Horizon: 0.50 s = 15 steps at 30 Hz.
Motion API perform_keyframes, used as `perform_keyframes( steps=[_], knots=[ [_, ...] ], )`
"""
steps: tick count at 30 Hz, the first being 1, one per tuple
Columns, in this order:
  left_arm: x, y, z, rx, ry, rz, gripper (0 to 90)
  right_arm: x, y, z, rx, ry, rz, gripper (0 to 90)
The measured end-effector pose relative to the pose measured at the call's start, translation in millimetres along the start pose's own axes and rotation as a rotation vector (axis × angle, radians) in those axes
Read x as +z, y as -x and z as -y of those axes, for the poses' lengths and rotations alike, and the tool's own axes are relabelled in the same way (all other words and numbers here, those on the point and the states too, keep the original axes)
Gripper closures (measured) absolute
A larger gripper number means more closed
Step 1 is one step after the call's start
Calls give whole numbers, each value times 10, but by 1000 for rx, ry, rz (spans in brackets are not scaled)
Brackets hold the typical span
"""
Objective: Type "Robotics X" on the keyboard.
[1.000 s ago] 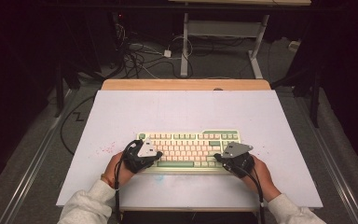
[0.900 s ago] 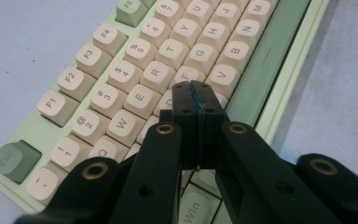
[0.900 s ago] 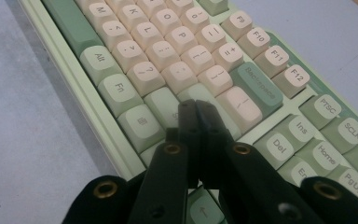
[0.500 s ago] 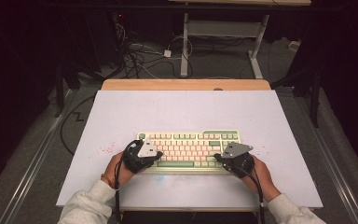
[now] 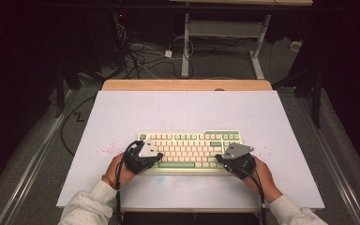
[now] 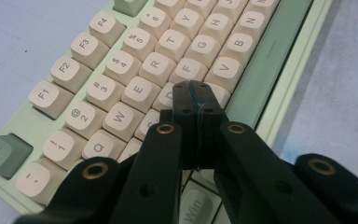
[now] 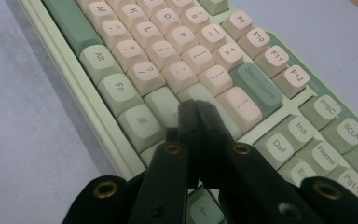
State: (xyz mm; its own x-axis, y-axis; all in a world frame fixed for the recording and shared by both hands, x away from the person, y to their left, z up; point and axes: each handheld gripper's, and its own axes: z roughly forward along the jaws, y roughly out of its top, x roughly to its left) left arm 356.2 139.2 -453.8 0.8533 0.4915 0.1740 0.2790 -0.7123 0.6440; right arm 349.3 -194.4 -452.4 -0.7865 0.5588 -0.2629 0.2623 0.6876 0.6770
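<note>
The keyboard (image 5: 190, 150) sits in the lower middle of the high view, pale green with cream keys, lying square on the white desk (image 5: 187, 112) near its front edge. At the keyboard's lower left corner there's the left hand-held gripper (image 5: 158, 155), jaws pressed fully together with nothing between them; in its own view the closed tips (image 6: 196, 93) hang over the cream keys around the D, in the middle of the frame. Over at the lower right corner, the right hand-held gripper (image 5: 219, 158) is the same story, jaws tight together and holding nothing, its tips (image 7: 195, 109) over the green keys at the centre of its view, just below the backspace key (image 7: 256, 88). Faint red specks (image 5: 107, 150) dot the desk left of the keyboard.
</note>
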Motion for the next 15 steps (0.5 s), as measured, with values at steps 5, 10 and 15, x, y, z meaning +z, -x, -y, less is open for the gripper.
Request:
perform_keyframes(
  steps=[5, 10, 15],
  knots=[
    [-157, 36, -81, 6, 81, -6, 880, -9, 10, -1, 5, -3, -4, 900],
    [-178, 51, -77, 13, 85, -14, 880, -36, 12, 0, 5, 8, 4, 900],
    [-196, 39, -71, 3, 103, -40, 879, -93, 19, -15, 2, 29, 16, 900]
  ],
)
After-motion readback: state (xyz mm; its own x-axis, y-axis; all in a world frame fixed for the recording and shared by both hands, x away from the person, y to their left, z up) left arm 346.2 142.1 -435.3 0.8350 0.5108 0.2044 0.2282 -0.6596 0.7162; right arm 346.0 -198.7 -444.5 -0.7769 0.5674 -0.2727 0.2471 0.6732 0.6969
